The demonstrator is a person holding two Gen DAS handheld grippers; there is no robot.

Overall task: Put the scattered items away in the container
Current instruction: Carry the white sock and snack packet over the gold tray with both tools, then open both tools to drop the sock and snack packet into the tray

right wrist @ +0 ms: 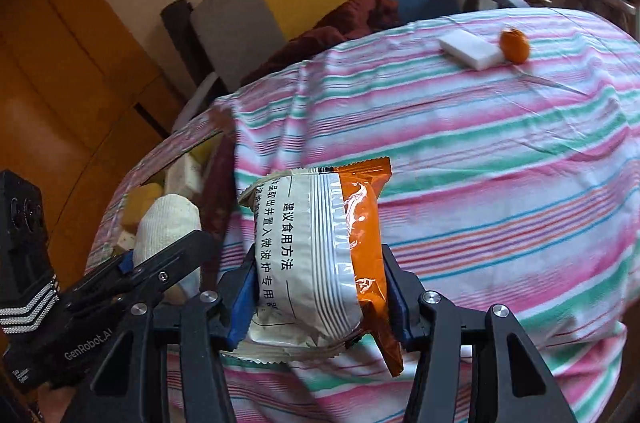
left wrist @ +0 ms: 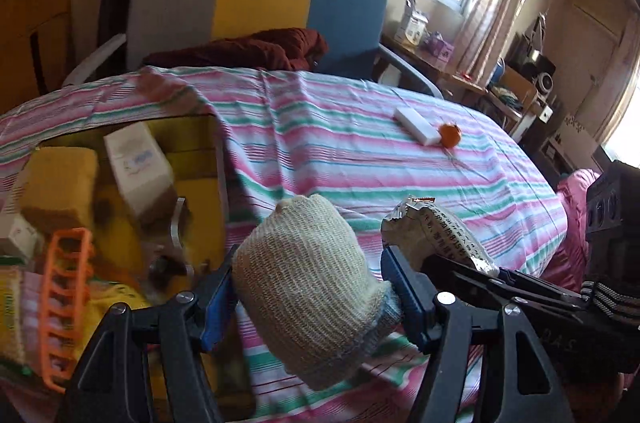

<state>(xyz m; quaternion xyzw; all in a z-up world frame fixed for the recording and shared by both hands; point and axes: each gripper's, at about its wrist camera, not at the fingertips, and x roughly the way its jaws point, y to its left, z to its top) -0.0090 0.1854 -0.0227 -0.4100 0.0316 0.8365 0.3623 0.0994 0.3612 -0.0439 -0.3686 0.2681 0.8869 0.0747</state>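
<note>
Left gripper [left wrist: 310, 299] pinches soft, light rolled sock [left wrist: 308, 287] mid-body, right gripper [right wrist: 320, 293] pinches crinkly, slippery snack packet [right wrist: 320, 255] across its middle, both above striped counter [right wrist: 500, 151] near container [left wrist: 196, 159].

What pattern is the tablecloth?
Pink, green and white stripes on the tablecloth, clearest in the right wrist view.

left hand-held gripper [left wrist: 308, 297]: clamped, tilted down | right hand-held gripper [right wrist: 320, 299]: clamped
</note>
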